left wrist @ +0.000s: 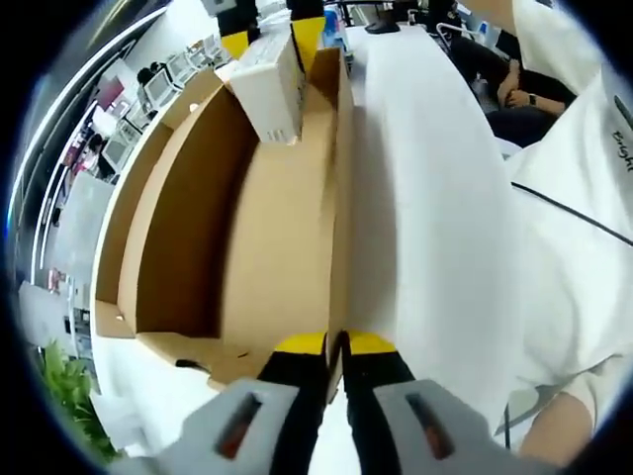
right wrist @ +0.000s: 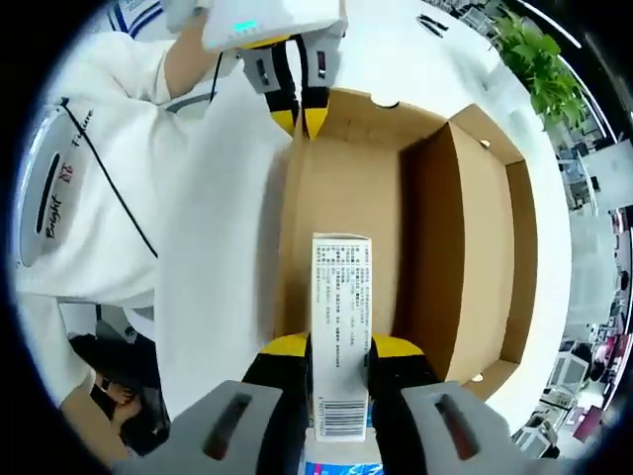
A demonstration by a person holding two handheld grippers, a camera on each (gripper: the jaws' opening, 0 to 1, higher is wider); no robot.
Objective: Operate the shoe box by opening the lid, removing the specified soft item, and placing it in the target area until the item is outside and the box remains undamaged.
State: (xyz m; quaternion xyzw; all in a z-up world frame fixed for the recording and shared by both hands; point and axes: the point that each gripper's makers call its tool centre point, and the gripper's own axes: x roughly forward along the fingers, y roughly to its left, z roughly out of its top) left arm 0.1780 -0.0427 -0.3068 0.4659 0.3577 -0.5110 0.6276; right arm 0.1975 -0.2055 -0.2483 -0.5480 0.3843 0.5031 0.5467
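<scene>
Your left tool [left wrist: 336, 346], yellow-tipped black jaws, is pinched narrow on the near wall edge of the open brown cardboard shoe box [left wrist: 277, 228]; the wall sits between the tips, w/ almost no gap. In the right gripper view you see that same tool [right wrist: 300, 121] coming in from the far side, tips on the box [right wrist: 341, 188] rim.

Your right tool [right wrist: 339, 351] is clamped on a small white printed carton [right wrist: 339, 327]: jaws touch both long sides, barcode end nearest the camera, printed text face up. The carton is held over the box interior, near the long wall on your side. In the left gripper view the carton [left wrist: 269, 94] hangs at the far end of the box w/ the right tool [left wrist: 272, 35] gripping it from beyond; can't tell if it touches the box floor.

The box sits on a white tabletop [left wrist: 425, 198], and the box floor around the carton looks bare. One long side has a double wall, inner panel parallel to the outer.

A person in a white shirt [right wrist: 89, 178] w/ dark piping is beside the tabletop. A green leafy plant [right wrist: 539, 59] stands past the box's far corner. Monitors and another seated person [left wrist: 514, 84] are in the bkgd.
</scene>
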